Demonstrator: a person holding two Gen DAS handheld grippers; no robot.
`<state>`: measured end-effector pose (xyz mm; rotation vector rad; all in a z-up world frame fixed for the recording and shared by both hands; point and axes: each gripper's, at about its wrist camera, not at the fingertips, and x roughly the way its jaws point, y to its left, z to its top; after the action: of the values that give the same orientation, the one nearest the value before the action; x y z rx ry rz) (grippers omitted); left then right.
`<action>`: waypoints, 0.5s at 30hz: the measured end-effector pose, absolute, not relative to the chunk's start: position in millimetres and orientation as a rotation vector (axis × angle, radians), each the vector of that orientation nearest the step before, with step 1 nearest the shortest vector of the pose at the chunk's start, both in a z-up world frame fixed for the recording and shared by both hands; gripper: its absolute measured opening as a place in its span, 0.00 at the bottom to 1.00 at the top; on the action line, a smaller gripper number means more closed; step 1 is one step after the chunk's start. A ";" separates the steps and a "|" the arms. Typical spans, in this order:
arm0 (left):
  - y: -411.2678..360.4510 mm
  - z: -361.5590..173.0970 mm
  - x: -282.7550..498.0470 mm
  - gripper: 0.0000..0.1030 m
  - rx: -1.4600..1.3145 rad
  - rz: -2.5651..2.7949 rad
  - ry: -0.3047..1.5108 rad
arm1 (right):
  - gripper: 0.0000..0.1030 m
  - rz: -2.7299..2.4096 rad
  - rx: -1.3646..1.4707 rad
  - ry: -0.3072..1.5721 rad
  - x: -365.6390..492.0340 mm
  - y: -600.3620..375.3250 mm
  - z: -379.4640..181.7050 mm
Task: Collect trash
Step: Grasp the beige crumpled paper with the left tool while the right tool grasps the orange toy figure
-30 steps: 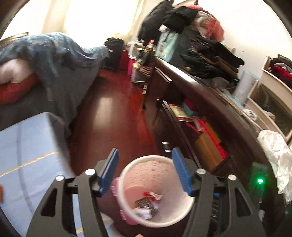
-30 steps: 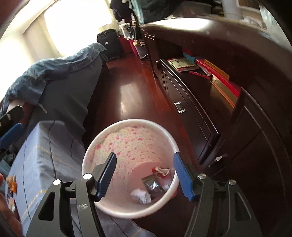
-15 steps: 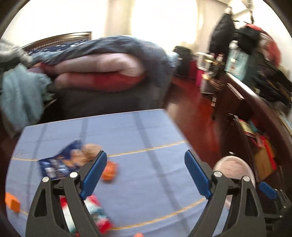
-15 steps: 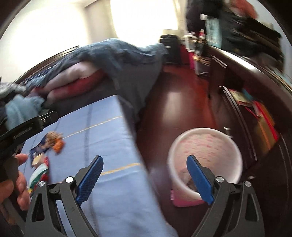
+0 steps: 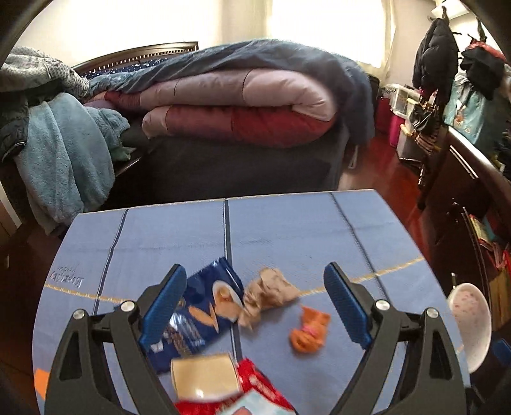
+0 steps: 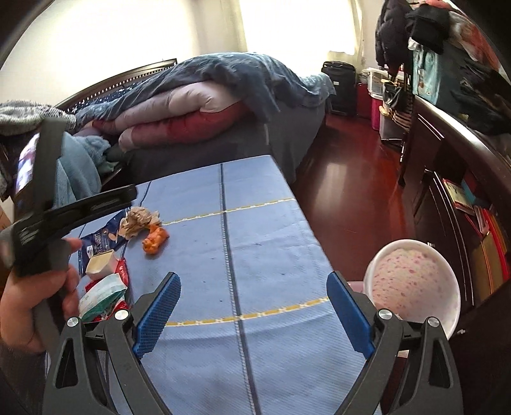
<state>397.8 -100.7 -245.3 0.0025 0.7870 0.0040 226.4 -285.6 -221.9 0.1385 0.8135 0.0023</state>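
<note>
Trash sits bunched near the tabletop's (image 5: 287, 230) left edge: blue wrapper (image 5: 204, 306), brown paper wad (image 5: 271, 290), orange scrap (image 5: 309, 328). My left tool (image 5: 255, 306) and right tool (image 6: 252, 313) have just spread wide, both empty. Closing on 2 overlapping pieces could drop 1 short of the bin (image 6: 412, 281).

Setting: a lived-in home bedroom. A bed (image 5: 223, 166) is standing under a bright window (image 6: 287, 25), carrying a folded pink-and-red quilt (image 5: 236, 111) and a dark blue blanket (image 6: 242, 73). A teal fleece throw (image 5: 64, 150) is hanging at its side. Coats and bags (image 5: 440, 60) are hanging by the far wall above a dark wooden dresser (image 6: 453, 150); books (image 6: 460, 194) are lying on its open shelf. A black suitcase (image 6: 340, 86) is standing on the polished red-brown wooden floor (image 6: 348, 191).
</note>
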 end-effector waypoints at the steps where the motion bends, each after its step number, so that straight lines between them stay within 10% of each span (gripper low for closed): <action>1: -100.0 -250.2 406.5 0.86 0.008 0.011 0.806 | 0.90 0.004 0.135 0.816 228.0 -282.6 -222.4; 8: -103.0 -287.1 439.5 0.65 0.000 -0.021 0.955 | 0.90 0.016 0.108 0.834 240.5 -265.4 -226.1; 11: -102.1 -293.9 440.1 0.22 -0.018 -0.038 0.969 | 0.89 0.022 0.101 0.840 245.7 -259.8 -227.1; 15: -91.4 -288.6 430.9 0.18 -0.076 -0.062 0.933 | 0.89 0.040 0.101 0.856 257.3 -248.9 -230.8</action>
<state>430.9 -91.4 -288.6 -0.0757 0.9328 -0.0617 257.3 -248.9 -230.8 0.1005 0.8557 0.0403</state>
